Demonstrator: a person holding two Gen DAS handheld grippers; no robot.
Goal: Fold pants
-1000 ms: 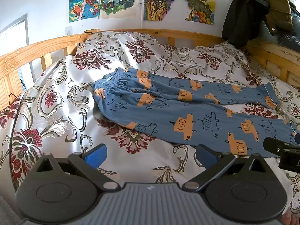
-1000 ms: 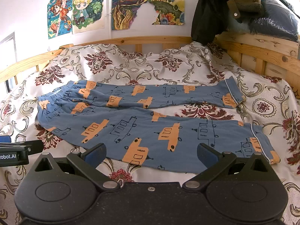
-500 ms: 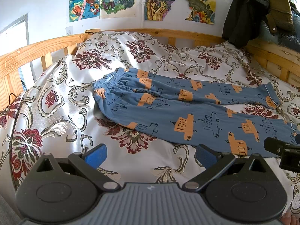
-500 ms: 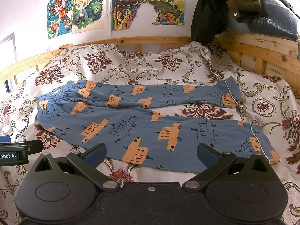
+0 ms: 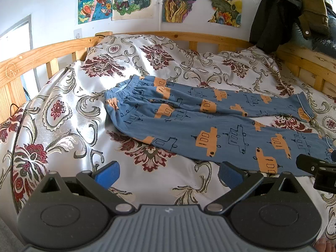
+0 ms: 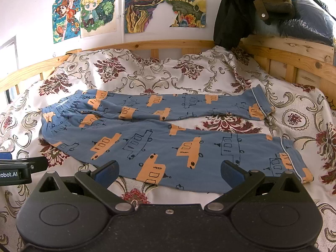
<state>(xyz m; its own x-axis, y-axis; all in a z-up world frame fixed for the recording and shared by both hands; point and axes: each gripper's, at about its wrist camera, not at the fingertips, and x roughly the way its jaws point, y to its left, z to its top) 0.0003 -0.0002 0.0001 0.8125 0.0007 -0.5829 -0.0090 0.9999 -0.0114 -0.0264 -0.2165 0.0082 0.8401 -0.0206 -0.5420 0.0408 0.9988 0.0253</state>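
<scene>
Blue pants [image 5: 199,124] with orange car prints lie flat on the bed, waistband to the left, both legs spread apart toward the right. In the right wrist view the pants [image 6: 159,138] fill the middle, with the near leg's cuff at the right. My left gripper [image 5: 168,174] hovers open over the bedspread, just short of the near leg's lower edge. My right gripper [image 6: 170,173] is open too, its fingers above the near leg's front edge. Nothing sits between either pair of fingers.
A floral bedspread [image 5: 67,113] covers the bed inside a wooden rail [image 5: 42,52]. Dark jackets [image 6: 237,12] hang at the back right corner above a dark bundle [image 6: 302,21]. Posters [image 6: 145,6] are on the wall. The other gripper [image 6: 19,168] shows at the left edge.
</scene>
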